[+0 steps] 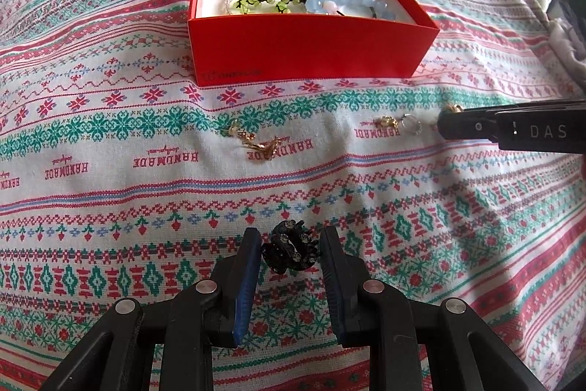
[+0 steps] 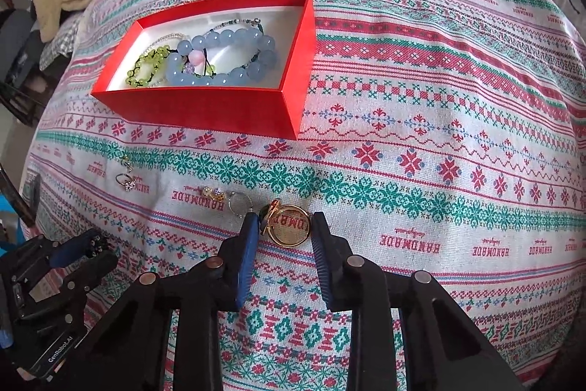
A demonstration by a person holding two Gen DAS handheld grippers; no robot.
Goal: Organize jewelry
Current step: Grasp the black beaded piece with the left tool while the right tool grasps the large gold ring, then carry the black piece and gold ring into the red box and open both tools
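Box: the red cardboard box [image 2: 205, 105] is sitting on the patterned woven cloth [image 2: 421, 120].
Bracelets: beaded bracelets [image 2: 223, 57] are lying inside it.
Rings: small metal rings [image 2: 240, 200] are lying before it.

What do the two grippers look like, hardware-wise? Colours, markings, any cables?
Both the left gripper and the right gripper are matte black linkage frames with silver round pivot pins and two flat fingers faced with ribbed blue pads. The left body reads "GenRobot.AI" in white; the right's side shows "DAS". No cables or sleeves visible.

Open red box [image 2: 205, 112] holds blue bead bracelet [image 2: 223, 55] and green bead bracelet [image 2: 146, 68]. Outside it, flat: gold ring [image 2: 289, 226], silver ring [image 2: 238, 202], black hair claw [image 1: 291, 246].
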